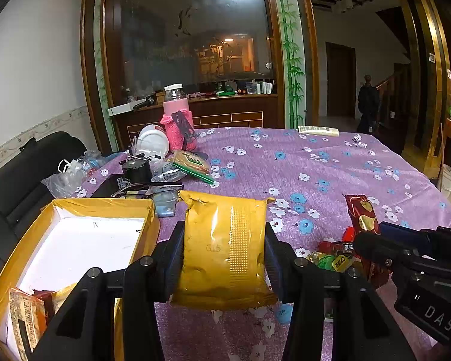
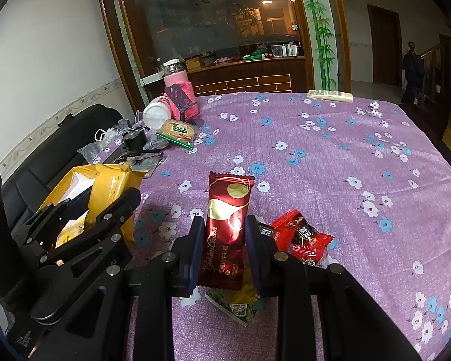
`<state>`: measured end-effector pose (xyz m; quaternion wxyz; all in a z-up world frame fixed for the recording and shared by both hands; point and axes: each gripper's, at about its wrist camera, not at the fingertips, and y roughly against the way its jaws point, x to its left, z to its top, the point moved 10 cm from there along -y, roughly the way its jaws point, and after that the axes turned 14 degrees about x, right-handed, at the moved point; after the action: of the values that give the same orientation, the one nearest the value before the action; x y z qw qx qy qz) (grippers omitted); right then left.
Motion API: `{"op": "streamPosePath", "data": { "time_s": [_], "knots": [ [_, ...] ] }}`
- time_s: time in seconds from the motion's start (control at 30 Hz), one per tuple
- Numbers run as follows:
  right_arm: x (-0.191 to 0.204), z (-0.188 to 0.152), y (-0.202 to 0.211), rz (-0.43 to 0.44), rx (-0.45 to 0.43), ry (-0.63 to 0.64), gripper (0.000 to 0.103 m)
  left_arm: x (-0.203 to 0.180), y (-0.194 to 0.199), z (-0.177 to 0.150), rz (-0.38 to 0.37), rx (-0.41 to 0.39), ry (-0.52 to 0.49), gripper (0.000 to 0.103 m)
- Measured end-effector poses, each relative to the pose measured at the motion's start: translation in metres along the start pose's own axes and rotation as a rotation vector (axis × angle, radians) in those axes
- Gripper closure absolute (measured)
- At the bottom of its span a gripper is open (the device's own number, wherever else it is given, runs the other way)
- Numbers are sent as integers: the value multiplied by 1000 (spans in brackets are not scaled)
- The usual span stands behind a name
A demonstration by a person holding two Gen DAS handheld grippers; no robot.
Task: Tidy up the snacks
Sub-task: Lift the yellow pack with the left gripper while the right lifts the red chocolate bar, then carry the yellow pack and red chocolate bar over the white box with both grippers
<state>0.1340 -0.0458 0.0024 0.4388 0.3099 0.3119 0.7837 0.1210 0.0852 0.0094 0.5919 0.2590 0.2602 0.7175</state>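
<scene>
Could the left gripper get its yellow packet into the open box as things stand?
Probably yes: the left gripper grips the yellow packet, and the box sits open just beside it, nothing between.

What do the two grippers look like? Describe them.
Both are matte black, angular two-finger frames with silver round bolt heads at the joints. The left gripper and right gripper carry dark blue ribbed pads. White lettering "DAS" marks the right one's body. No cables or sleeves show.
</scene>
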Motion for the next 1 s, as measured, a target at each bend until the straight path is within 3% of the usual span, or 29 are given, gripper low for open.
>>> {"op": "streamPosePath", "data": {
  "time_s": [0.5, 0.8, 1.0],
  "knots": [
    [1, 1, 2, -6, -19, -4, 77, 24, 40, -6, -73, 4, 75, 52],
    [7, 3, 13, -10, -43, -19, 77, 108, 62, -36, -7, 19, 183, 52],
    [51, -2, 19, 63, -8, 23, 77, 161, 61, -65, 56, 63, 237, 52]
  ]
}}
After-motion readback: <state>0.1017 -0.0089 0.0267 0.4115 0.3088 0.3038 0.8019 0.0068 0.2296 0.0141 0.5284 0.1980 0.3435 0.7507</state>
